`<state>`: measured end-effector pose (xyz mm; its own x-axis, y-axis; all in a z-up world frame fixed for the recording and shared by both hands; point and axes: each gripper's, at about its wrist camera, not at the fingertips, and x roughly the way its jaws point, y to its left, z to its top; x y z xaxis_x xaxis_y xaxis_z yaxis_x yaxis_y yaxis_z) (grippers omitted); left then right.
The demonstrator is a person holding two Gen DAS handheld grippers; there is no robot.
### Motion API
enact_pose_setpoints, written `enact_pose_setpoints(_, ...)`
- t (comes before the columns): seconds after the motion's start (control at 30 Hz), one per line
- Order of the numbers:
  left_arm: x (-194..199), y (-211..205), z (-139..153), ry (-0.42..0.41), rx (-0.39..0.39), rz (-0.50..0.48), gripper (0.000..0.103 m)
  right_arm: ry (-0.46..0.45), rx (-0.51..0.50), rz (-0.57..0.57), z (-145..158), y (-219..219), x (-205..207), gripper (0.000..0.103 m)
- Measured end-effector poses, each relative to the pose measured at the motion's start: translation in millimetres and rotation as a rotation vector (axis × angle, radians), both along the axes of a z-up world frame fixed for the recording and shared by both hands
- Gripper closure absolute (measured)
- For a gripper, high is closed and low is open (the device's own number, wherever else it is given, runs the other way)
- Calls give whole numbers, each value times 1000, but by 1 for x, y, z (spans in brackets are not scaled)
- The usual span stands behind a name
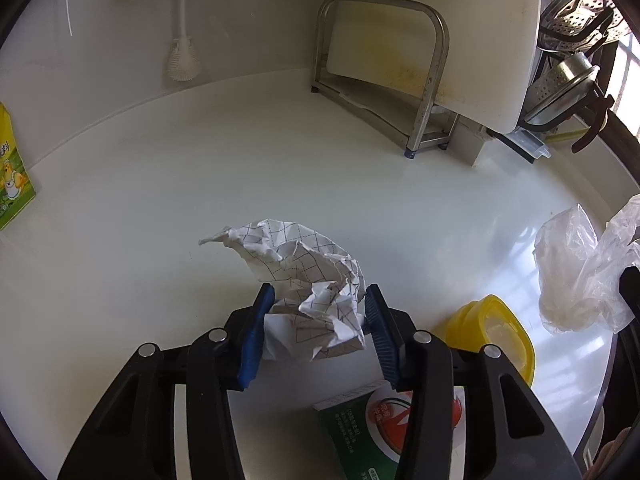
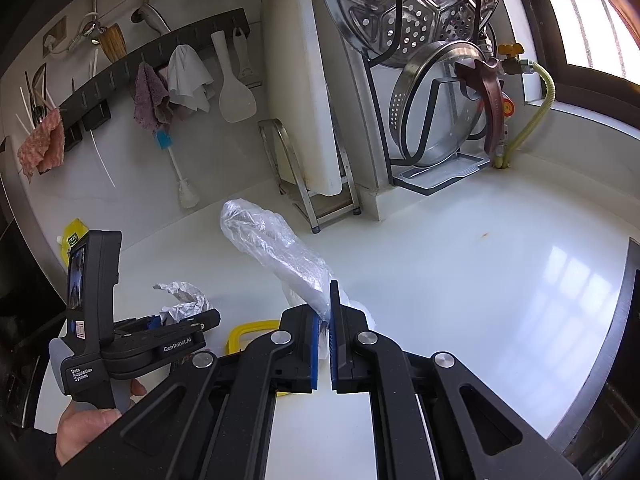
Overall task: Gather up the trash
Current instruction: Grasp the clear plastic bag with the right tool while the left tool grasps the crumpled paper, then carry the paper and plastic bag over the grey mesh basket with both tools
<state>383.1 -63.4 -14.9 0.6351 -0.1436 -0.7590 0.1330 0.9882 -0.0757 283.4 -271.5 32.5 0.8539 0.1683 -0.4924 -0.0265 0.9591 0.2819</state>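
Left gripper (image 1: 319, 295) clamped on a crumpled paper (image 1: 304, 264) with a printed grid. Both blue pads (image 1: 256, 328) pressed against its lower part, the upper part sticking out ahead of the fingertips. Paper at the near middle of the white counter (image 1: 160, 200); cannot tell whether resting on the surface or lifted a little.

Right gripper (image 2: 327, 304) closed tight on a clear plastic bag (image 2: 272, 240). A thin fold pinched between the pads, the rest of the bag standing up and leaning to the left in the right wrist view. Seen from the left wrist camera, same bag at the right edge, well apart from the paper.

Just beside the left gripper, on its right side, a yellow plastic ring (image 1: 492, 332) lying on the counter. Under the gripper body, a green and white carton (image 1: 360, 432) – partly hidden.

Further back, against the wall: a steel rack (image 1: 432, 80) with a white cutting board (image 1: 440, 20) leaning in it, a bottle brush (image 1: 182, 52) with a blue handle hanging, and a yellow-green pouch (image 1: 12, 172) at the far left edge. To the right of the board, a perforated steamer tray (image 2: 420, 8) and a pot lid (image 2: 436, 108) in a black stand.

In the right wrist view, a hand (image 2: 88, 428) around the handle of the left gripper, low at the left.
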Motion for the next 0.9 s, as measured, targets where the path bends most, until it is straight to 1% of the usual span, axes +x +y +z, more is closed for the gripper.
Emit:
enact_pose_setpoints(0.1, -11, 4, 9, -51, 7, 8, 58, 3, 1, -2, -1, -1, 0, 99)
enact_pose_setpoints(0.17, -22, 7, 16, -94, 28, 17, 58, 1, 3, -6, -1, -2, -2, 99)
enact_pose_setpoints(0.27, -47, 10, 27, -176, 86, 32, 58, -6, 9, -14, 0, -6, -6, 99)
enact_pose_setpoints(0.37, -73, 13, 41, -242, 109, 33, 59, -11, 22, -23, 1, -9, -16, 99)
enact_pose_setpoints(0.43, -94, 15, 50, -272, 114, 16, 59, -16, 17, -27, 2, -10, -29, 99)
enact_pose_setpoints(0.53, -131, 16, 59, -289, 121, -25, 59, -30, 28, -24, 5, -10, -56, 99)
enact_pose_setpoints(0.67, -184, 17, 66, -303, 118, -66, 58, -43, 39, -26, 3, -7, -105, 99)
enact_pose_setpoints(0.77, -221, 17, 64, -289, 113, -90, 58, -28, 32, -35, 1, -2, -144, 99)
enact_pose_setpoints(0.83, -243, 19, 62, -262, 86, -105, 59, -25, 27, -38, 2, 2, -172, 99)
enact_pose_setpoints(0.9, -263, 21, 62, -255, 73, -107, 59, -19, 30, -41, 1, 4, -200, 99)
